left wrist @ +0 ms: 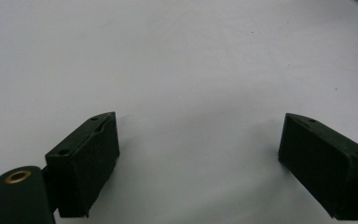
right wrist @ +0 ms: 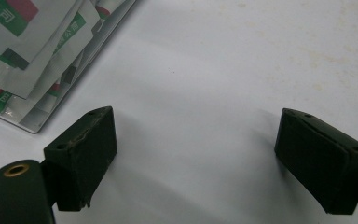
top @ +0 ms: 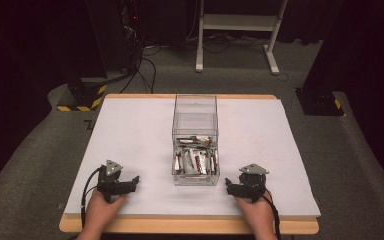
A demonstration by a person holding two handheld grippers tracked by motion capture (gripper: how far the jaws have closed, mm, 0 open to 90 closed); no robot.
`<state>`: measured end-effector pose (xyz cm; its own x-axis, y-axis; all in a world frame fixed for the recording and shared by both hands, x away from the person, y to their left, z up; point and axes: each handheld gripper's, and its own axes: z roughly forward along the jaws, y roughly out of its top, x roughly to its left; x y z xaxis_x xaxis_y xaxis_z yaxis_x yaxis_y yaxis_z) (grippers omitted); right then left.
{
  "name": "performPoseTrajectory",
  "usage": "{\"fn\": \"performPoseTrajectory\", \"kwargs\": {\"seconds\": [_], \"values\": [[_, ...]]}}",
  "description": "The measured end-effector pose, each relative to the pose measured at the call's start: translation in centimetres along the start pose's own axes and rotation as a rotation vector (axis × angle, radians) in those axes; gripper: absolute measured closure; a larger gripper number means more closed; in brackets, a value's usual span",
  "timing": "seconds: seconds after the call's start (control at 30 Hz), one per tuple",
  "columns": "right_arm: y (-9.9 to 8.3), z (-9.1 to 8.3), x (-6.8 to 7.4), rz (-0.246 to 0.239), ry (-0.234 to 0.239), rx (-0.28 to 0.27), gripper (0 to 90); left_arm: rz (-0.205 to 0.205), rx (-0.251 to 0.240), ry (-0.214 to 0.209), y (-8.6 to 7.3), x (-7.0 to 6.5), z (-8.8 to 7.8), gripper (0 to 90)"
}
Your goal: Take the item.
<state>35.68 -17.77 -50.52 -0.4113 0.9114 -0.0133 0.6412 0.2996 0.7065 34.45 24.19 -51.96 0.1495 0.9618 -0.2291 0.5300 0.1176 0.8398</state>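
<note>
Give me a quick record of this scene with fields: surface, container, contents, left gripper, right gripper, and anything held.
surface: white table top on a wooden board
container: clear plastic box, middle of the table, upright, open top
contents: a heap of small foil sachets with red and green print, in the near end of the box
left gripper: resting on the table left of the box, jaws open, apart from the box
right gripper: resting on the table right of the box, jaws open
held: nothing in either gripper

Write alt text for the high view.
A clear box holding sachets stands mid-table on a white board. Each hand rests a black tool at the near edge, left tool and right tool, both pointing toward the box, touching nothing.
</note>
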Motion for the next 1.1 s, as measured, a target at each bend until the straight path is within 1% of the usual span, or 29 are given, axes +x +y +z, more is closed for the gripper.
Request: {"fn": "performPoseTrajectory", "kwargs": {"seconds": [0.1,0.2,0.3,0.37,0.43,0.8,0.9,0.93,1.1], "values": [[0.0,0.0,0.1,-0.004,-0.005,-0.002,13.0,-0.004,-0.001,0.000,0.0,0.0,0.0,12.3],[0.1,-0.1,0.0,-0.008,0.001,0.003,13.5,0.000,0.000,0.000,0.0,0.0,0.0,12.3],[0.1,-0.2,-0.1,0.001,0.008,0.002,13.6,-0.003,-0.001,-0.001,0.0,0.0,0.0,12.4],[0.1,-0.3,-0.2,-0.004,0.007,-0.004,13.6,0.001,0.001,0.000,0.0,0.0,0.0,12.4],[0.2,-0.4,-0.1,-0.007,0.011,-0.008,13.5,-0.005,-0.003,-0.001,0.0,0.0,0.0,12.4],[0.5,-1.0,-0.3,-0.020,0.022,-0.055,12.2,0.000,0.000,0.000,0.0,0.0,0.0,12.4],[0.6,-1.2,-0.4,-0.030,0.026,-0.068,12.3,0.000,0.000,0.000,0.0,0.0,0.0,12.4],[0.6,-1.3,-0.3,-0.026,0.026,-0.071,12.4,0.000,0.000,0.000,0.0,0.0,0.0,12.4],[1.0,-1.9,-0.1,-0.035,0.030,-0.091,13.1,-0.004,-0.002,0.000,0.0,0.0,0.0,12.4]]}}
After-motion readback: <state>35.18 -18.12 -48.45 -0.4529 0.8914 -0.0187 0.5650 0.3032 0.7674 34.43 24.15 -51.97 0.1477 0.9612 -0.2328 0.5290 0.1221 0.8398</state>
